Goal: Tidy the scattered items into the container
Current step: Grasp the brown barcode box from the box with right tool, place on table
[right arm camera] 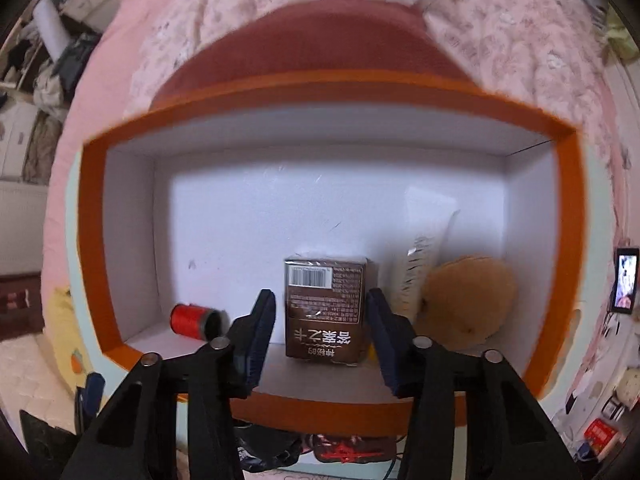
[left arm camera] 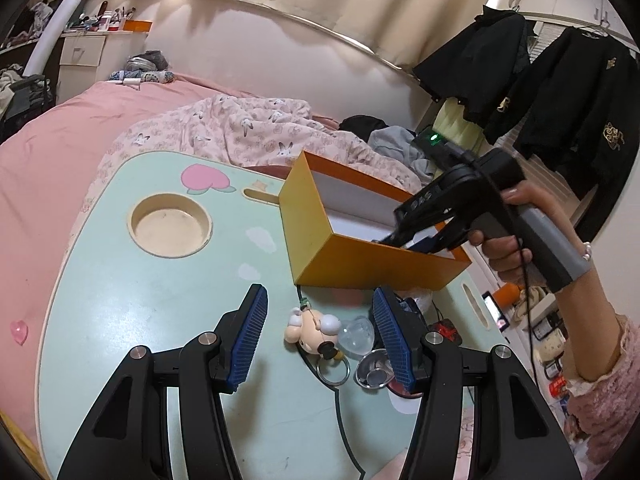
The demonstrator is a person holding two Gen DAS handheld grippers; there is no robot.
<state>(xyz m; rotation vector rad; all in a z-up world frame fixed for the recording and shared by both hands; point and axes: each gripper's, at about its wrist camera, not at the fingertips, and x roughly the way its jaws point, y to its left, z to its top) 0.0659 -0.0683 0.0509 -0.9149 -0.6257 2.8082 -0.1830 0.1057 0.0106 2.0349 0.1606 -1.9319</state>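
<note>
Inside orange box [right arm camera: 568, 208]: brown carton [right arm camera: 326, 308]

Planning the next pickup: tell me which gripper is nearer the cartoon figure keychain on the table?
Left. The left gripper hovers open around the keychain; the right gripper reaches into the orange box.

The brown carton [right arm camera: 326, 308] bears a barcode and large white Chinese characters, upside down; its fine print is illegible.

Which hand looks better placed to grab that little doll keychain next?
The left. Its open left gripper hovers right over the doll keychain on the table, fingers either side. The right gripper is busy over the orange box, with a brown carton between its fingers.
</note>
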